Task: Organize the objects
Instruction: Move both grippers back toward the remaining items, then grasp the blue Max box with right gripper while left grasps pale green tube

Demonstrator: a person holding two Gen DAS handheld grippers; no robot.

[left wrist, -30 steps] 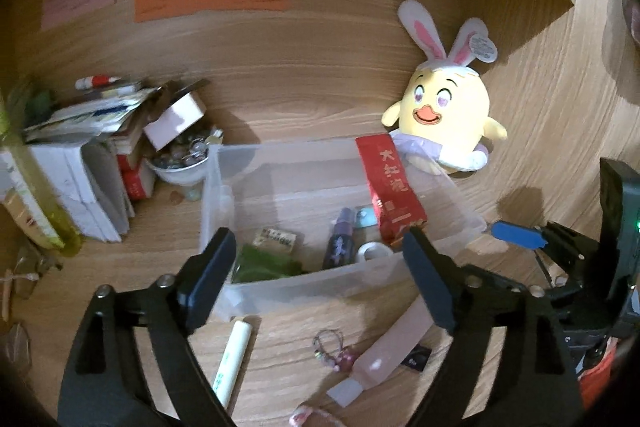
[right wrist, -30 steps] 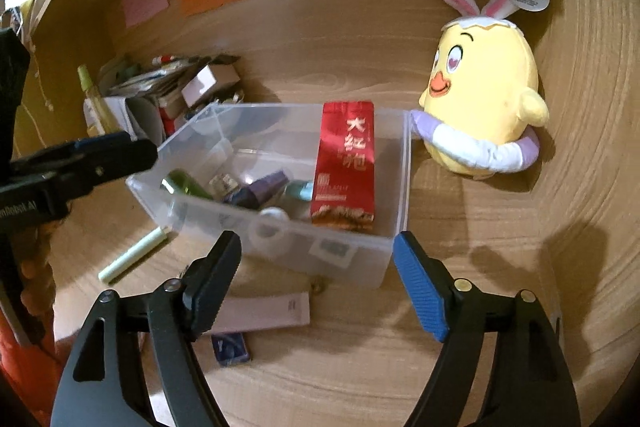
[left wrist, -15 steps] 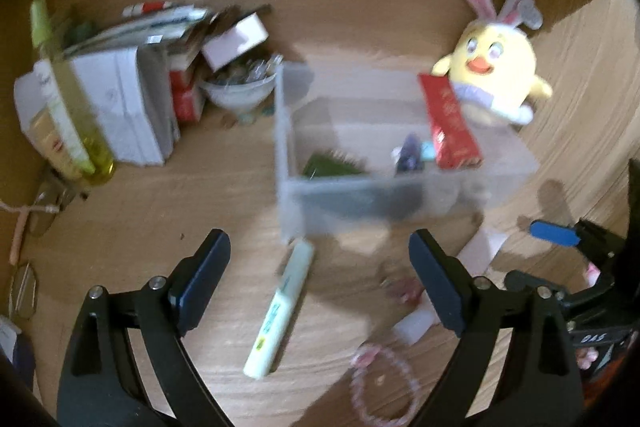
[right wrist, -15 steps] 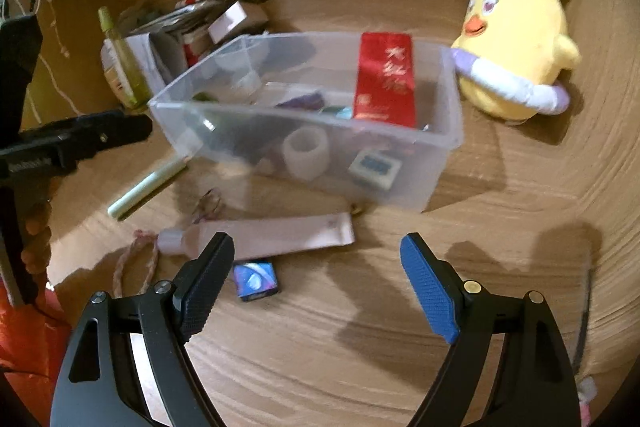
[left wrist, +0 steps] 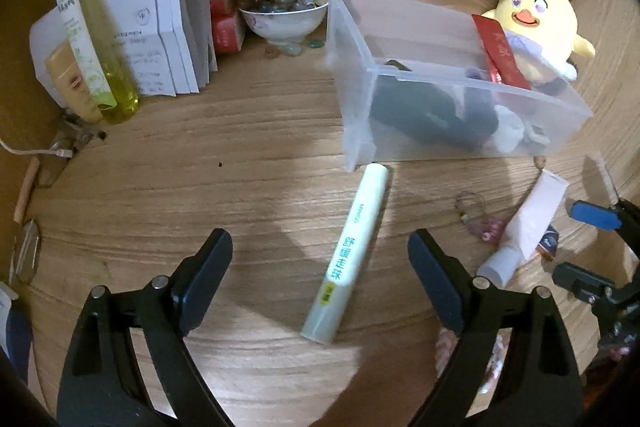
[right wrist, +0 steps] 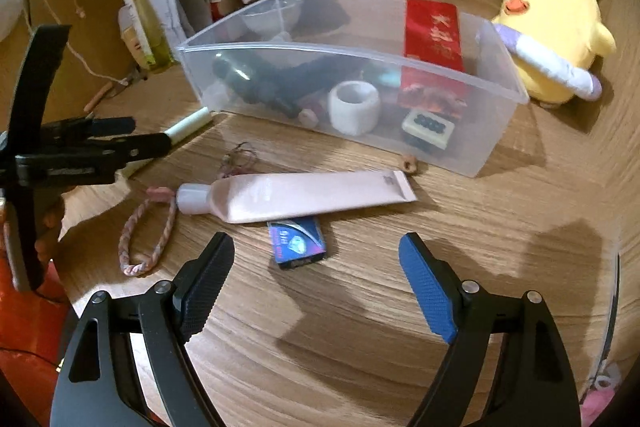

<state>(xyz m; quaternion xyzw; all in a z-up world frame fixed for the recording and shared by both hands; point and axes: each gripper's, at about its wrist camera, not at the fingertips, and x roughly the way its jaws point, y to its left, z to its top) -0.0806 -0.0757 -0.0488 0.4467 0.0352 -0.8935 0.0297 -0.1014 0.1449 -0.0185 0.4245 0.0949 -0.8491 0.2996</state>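
Left wrist: light-green tube [left wrist: 347, 259] now between spread jaws, closer.

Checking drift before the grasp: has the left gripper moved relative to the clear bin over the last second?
Yes. The left gripper has pulled back from the clear bin; its open fingers now frame the pale green tube on the table instead.

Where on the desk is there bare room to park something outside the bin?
Two patches are bare: left of the pale green tube, between the yellow bottle and the clear bin; and right of the pink tube, in front of the plush chick. It is crowded around the blue packet and braided loop.
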